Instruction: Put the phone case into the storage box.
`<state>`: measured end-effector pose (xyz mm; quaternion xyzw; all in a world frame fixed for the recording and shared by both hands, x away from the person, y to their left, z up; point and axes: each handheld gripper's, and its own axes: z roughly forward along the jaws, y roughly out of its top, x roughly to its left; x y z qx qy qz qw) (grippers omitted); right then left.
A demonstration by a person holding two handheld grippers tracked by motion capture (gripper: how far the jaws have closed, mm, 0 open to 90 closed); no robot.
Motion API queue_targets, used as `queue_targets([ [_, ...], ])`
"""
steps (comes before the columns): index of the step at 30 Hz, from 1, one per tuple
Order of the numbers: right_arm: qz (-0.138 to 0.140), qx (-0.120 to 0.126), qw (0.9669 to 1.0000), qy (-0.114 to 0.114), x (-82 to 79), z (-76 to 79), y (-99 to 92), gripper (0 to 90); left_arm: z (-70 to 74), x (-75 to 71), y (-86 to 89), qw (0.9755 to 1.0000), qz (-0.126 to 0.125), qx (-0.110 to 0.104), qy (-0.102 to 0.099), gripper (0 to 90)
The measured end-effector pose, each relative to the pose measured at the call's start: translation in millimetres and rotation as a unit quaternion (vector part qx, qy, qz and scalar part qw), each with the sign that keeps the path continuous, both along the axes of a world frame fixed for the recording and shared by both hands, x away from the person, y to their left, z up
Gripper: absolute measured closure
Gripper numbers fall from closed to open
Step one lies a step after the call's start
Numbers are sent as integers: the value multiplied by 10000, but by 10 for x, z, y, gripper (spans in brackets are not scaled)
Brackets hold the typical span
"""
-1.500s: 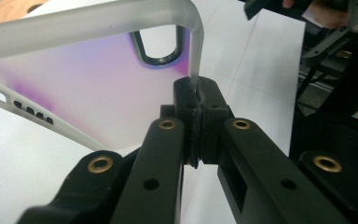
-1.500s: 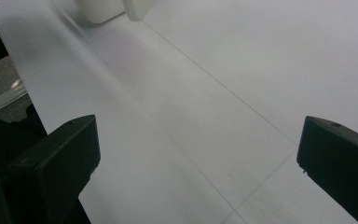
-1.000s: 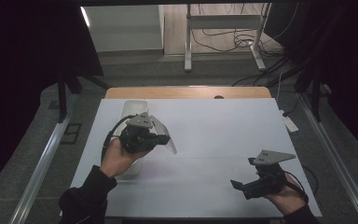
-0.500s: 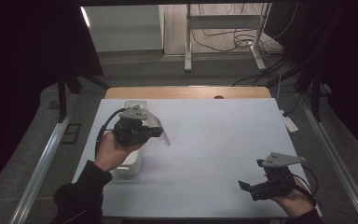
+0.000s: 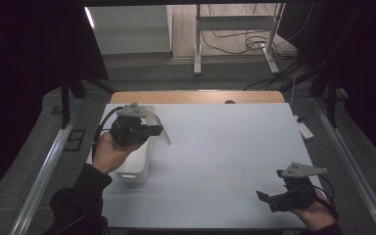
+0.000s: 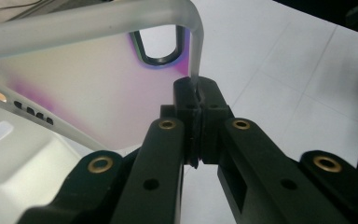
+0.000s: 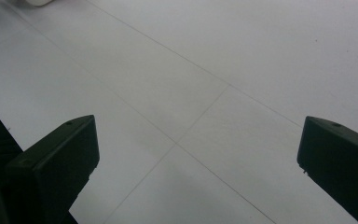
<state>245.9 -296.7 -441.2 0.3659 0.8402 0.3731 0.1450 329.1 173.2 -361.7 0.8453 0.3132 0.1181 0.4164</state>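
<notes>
Here, unmarked phone case [image 6: 88, 88] (frosted)

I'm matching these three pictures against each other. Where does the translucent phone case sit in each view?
High view: the phone case is left of centre, pinched by the left gripper above the white bin.
Left gripper view: the case spans the upper left, its edge clamped between the shut jaws.
Right gripper view: the case falls outside the frame.
Shared landmark: the white table with its seam lines.

Black jaws [image 6: 198, 140]; brass screws [image 6: 168, 124]; dark sleeve [image 5: 78, 200]
</notes>
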Motion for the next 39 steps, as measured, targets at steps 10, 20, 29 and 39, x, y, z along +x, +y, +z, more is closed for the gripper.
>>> queue_targets([
  [10, -239, 1, 9997, 15, -47, -33, -125, 0, 34, 84, 131, 9995, 294, 63, -20, 887],
  [20, -547, -113, 9984, 36, -139, -51, -269, 0, 64, 166, 250, 9984, 528, 181, -6, 887],
  [29, -713, -149, 9973, 79, -199, -83, -347, 0, 51, 239, 341, 9972, 724, 179, 32, 887],
  [39, -847, -89, 9963, 87, -243, -73, -409, 0, 59, 331, 393, 9954, 914, 293, 73, 887],
])
